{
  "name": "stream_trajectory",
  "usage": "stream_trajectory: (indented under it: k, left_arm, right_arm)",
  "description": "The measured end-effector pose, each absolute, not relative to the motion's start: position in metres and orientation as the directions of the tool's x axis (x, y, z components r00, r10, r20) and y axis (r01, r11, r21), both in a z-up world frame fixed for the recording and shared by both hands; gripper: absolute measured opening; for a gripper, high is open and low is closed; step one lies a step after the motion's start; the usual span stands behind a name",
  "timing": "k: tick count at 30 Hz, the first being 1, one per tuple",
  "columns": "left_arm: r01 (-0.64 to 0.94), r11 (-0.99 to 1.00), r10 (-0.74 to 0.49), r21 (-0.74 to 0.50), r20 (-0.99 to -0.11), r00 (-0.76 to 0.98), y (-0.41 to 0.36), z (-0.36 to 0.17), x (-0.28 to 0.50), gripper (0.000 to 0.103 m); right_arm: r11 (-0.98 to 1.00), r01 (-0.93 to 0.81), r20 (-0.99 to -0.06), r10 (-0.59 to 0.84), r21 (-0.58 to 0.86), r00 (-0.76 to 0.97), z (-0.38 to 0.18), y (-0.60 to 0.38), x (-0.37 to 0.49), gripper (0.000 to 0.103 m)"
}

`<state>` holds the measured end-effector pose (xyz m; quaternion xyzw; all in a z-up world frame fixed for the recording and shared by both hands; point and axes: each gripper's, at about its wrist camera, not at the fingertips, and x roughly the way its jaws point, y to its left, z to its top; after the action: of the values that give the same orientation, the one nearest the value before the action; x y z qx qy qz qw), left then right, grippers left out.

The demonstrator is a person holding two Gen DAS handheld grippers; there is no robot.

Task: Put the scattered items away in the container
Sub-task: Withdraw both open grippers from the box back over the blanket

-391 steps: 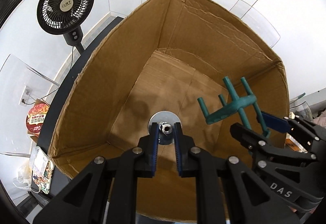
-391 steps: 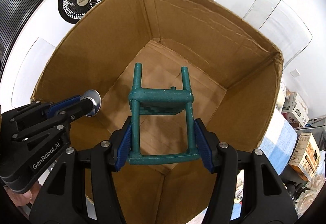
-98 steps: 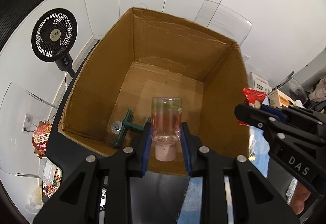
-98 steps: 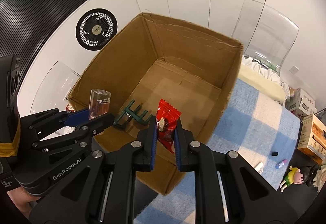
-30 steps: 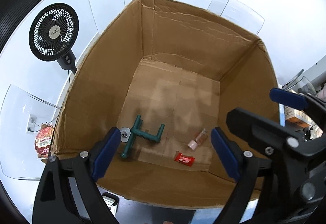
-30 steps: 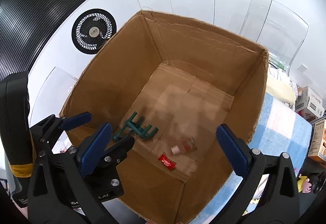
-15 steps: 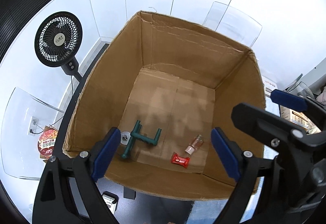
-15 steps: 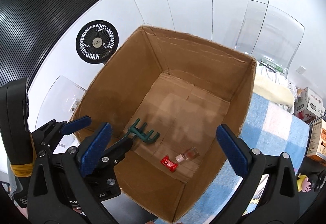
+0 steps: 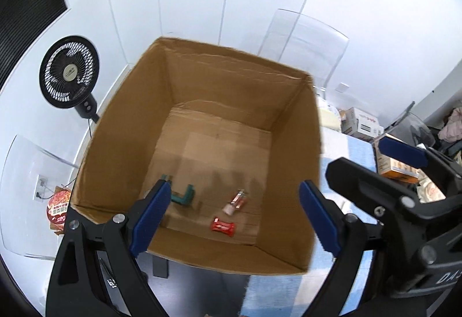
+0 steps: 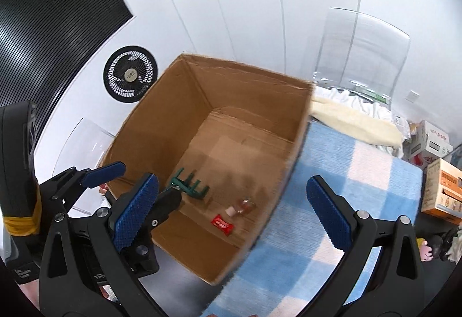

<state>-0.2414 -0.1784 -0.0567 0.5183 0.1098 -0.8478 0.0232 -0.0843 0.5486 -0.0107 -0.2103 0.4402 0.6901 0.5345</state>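
A big open cardboard box stands below both grippers. On its floor lie a green toy chair, a small clear bottle and a red candy wrapper. My left gripper is open wide and empty, high above the box's near edge. My right gripper is open wide and empty, above the box's near right side. The left gripper also shows in the right wrist view.
A black fan stands left of the box. A blue checked cloth covers the table right of the box. Cartons and a clear chair are at the right and back.
Both open grippers have risen and drawn back from the box, so it looks smaller. The three items lie still on its floor.
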Motion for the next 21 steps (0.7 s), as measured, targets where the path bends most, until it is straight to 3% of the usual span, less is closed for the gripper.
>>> stream_trajectory:
  k: [21]
  left_arm:
    - [-0.074, -0.98, 0.2, -0.186, -0.869, -0.452, -0.021, -0.036, -0.241, 0.089]
  right_arm:
    - [0.194, -0.906, -0.762, 0.621, 0.376, -0.183, -0.009, 0.436, 0.077, 0.103]
